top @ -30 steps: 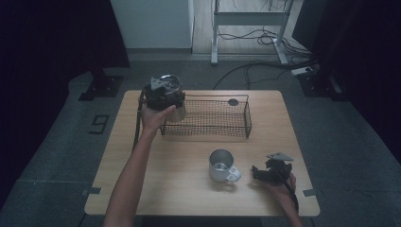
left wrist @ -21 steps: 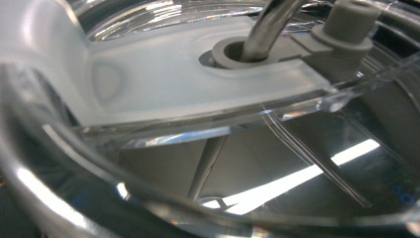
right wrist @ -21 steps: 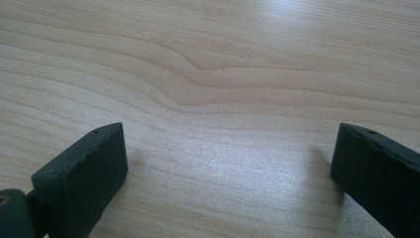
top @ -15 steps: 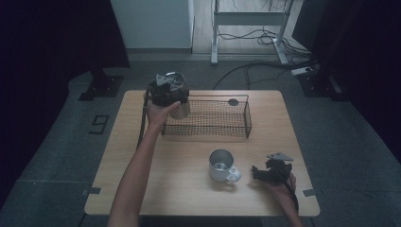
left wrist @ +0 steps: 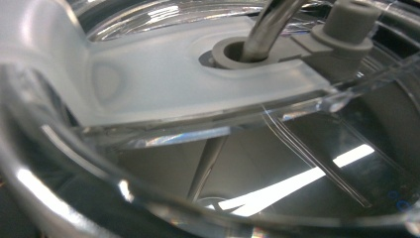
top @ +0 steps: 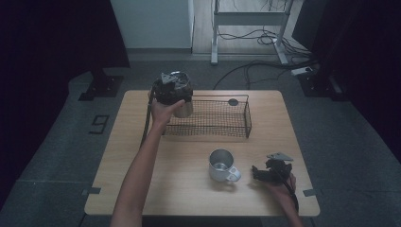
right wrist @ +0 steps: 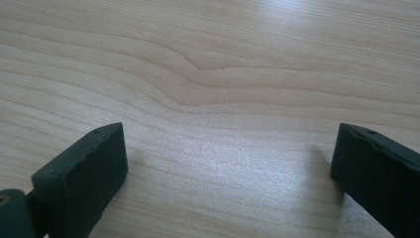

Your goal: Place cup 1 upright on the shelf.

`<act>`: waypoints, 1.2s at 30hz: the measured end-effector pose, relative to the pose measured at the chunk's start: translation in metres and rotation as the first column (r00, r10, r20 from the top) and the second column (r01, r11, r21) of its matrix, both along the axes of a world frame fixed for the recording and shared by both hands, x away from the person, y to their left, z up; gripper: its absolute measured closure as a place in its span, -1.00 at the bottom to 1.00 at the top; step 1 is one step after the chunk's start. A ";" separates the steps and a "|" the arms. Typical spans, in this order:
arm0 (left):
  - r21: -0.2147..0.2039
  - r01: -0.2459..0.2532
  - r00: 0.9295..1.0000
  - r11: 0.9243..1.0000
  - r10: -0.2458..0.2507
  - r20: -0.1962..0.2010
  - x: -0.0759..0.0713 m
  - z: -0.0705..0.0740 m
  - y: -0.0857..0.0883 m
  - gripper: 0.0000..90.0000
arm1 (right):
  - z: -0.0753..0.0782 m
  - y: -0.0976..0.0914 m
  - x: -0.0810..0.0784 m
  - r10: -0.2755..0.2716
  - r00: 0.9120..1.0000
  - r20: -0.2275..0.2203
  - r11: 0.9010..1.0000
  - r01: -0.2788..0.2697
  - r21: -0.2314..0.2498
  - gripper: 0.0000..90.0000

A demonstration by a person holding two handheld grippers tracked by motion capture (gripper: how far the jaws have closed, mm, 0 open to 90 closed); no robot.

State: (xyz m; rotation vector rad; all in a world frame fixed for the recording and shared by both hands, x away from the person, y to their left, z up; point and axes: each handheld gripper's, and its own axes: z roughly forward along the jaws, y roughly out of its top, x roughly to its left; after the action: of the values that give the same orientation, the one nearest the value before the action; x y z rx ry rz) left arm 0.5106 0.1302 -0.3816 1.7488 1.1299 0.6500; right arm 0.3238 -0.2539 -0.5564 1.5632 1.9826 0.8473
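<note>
The left gripper has carried the lidded steel cup rightward over the wire basket

We find the left forearm stretched forward, its hand raised beneath the left gripper; its jaws cannot be made out; the right gripper lies low in the right hand, jaws standing wide apart.

Overhead table view; two tool close-ups

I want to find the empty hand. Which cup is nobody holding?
The metal mug with a handle, standing alone on the table. The other cup is held over the wire basket.
</note>
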 end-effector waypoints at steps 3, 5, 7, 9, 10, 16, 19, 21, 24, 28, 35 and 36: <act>-0.003 0.000 1.000 1.000 0.000 -0.003 0.001 -0.002 -0.003 -0.91 | 0.000 0.000 0.000 -0.001 1.000 -0.001 1.000 0.001 0.001 -0.98; -0.001 0.001 1.000 1.000 -0.001 -0.006 0.002 -0.004 -0.004 -0.91 | 0.000 0.000 0.000 0.000 1.000 0.001 1.000 0.000 0.002 -0.98; 0.003 0.000 1.000 1.000 0.000 -0.008 0.003 -0.006 -0.005 -0.91 | 0.000 0.000 0.000 -0.001 1.000 0.001 1.000 0.001 0.002 -0.98; 0.002 0.001 1.000 1.000 -0.001 -0.009 0.003 -0.008 -0.005 -0.91 | 0.000 0.000 0.000 0.000 1.000 0.000 1.000 0.000 0.002 -0.98; -0.004 -0.002 1.000 1.000 0.002 -0.011 0.004 -0.010 -0.006 -0.91 | 0.000 0.000 0.000 0.000 1.000 0.000 1.000 0.000 0.002 -0.98; 0.000 -0.004 1.000 1.000 0.004 -0.017 0.006 -0.016 -0.007 -0.91 | 0.000 0.000 0.000 0.000 1.000 0.000 1.000 0.000 0.002 -0.98; 0.001 -0.003 1.000 1.000 0.004 -0.025 0.008 -0.021 -0.008 -0.91 | 0.000 0.000 0.000 0.000 1.000 -0.001 1.000 0.000 0.001 -0.98; -0.003 -0.005 1.000 1.000 0.005 -0.031 0.009 -0.025 -0.008 -0.91 | 0.000 0.000 0.000 0.000 1.000 -0.001 1.000 0.000 0.000 -0.98; -0.004 -0.008 0.999 1.000 0.008 -0.038 0.011 -0.027 -0.009 -0.91 | 0.000 0.000 0.000 -0.001 1.000 0.000 1.000 0.001 0.003 -0.98; 0.000 -0.007 0.999 1.000 0.007 -0.037 0.012 -0.030 -0.011 -0.91 | 0.000 0.000 0.000 0.000 1.000 -0.001 1.000 0.000 0.001 -0.98; 0.009 -0.010 0.999 1.000 0.010 -0.039 0.013 -0.038 -0.014 -0.91 | 0.000 0.000 0.000 0.000 1.000 0.000 1.000 0.000 0.002 -0.98; 0.003 -0.011 0.999 1.000 0.011 -0.043 0.014 -0.040 -0.014 -0.91 | 0.000 0.000 0.000 0.000 1.000 0.001 1.000 0.000 0.002 -0.98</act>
State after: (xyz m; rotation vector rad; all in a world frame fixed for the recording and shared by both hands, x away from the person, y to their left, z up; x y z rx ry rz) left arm 0.5242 0.1159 -0.4214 1.7679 1.1690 0.6237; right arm 0.3238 -0.2538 -0.5565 1.5644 1.9817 0.8500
